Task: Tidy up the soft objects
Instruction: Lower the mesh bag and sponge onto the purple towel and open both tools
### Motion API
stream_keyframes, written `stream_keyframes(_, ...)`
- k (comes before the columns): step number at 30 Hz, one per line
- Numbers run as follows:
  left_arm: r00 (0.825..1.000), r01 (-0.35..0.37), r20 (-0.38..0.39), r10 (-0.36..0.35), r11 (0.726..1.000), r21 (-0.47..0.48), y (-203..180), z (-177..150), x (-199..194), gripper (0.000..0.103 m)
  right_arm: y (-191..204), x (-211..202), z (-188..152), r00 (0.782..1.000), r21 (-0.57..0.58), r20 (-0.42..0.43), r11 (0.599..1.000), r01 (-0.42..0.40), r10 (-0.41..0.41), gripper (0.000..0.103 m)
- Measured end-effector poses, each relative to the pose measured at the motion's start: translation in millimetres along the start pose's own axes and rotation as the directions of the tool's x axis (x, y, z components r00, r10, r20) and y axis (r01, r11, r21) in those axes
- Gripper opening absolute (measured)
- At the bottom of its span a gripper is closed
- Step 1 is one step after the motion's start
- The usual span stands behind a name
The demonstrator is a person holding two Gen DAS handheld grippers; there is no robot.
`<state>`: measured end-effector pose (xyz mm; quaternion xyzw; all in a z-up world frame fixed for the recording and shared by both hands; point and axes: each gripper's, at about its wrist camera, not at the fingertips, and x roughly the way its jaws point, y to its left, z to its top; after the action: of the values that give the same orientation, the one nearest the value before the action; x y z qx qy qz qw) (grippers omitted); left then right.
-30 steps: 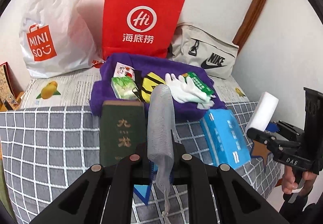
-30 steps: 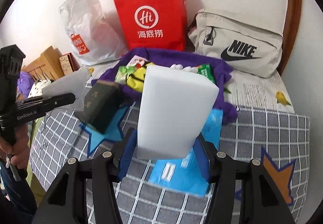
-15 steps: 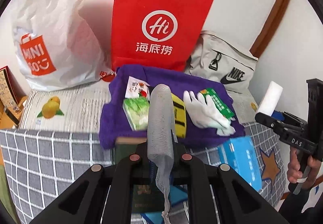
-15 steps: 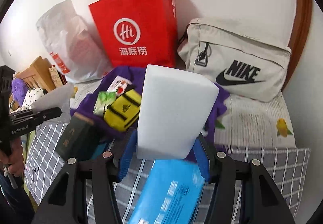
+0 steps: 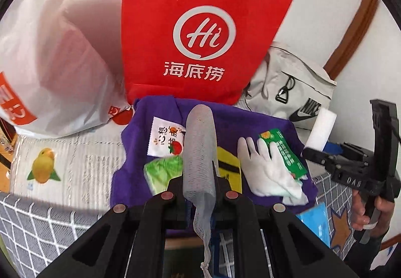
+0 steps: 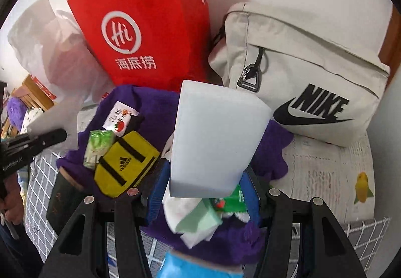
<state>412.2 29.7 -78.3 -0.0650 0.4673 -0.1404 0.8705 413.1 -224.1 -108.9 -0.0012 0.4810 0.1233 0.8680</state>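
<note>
1. Left claw clamped on a grey mesh scrubber, held upright above the purple cloth.
2. Right claw clamped on a white sponge, above the white glove and green packet lying on that cloth.

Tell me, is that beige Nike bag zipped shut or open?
Shut, as far as visible: the Nike bag shows a closed seam along its top, with the zipper pull hanging at the left end.
</note>
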Motion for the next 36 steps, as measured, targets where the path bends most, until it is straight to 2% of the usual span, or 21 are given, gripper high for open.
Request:
stream_keyframes(9,0.998,0.003,-0.056,-0.005,1.0,-0.03,3,21,44,0.01,-10,42,5,0.996,-0.01,-0.086,1.0,-0.022,0.021,0.055)
stream_keyframes(14,0.997,0.018,-0.078,-0.024,0.998,-0.067,8,26,63,0.01,-12,60,6,0.993,-0.002,-0.114,0.999,-0.036,0.035,0.055)
stream_keyframes(17,0.996,0.003,-0.092,-0.009,0.998,-0.066,9,26,74,0.01,-11,71,8,0.991,0.001,-0.128,0.999,-0.048,0.048,0.055)
stream_keyframes(22,0.994,0.017,-0.106,-0.024,0.998,-0.066,8,25,84,0.01,-7,88,5,0.988,0.009,-0.146,0.998,-0.054,0.055,0.055)
stream_keyframes(30,0.993,0.029,-0.114,-0.039,0.996,-0.083,12,25,90,0.01,-2,90,7,0.99,0.004,-0.132,0.999,-0.05,0.05,0.055)
stream_keyframes(36,0.993,0.031,-0.115,-0.039,0.997,-0.07,9,25,91,0.013,-13,80,8,0.993,0.012,-0.11,0.999,-0.038,0.039,0.058)
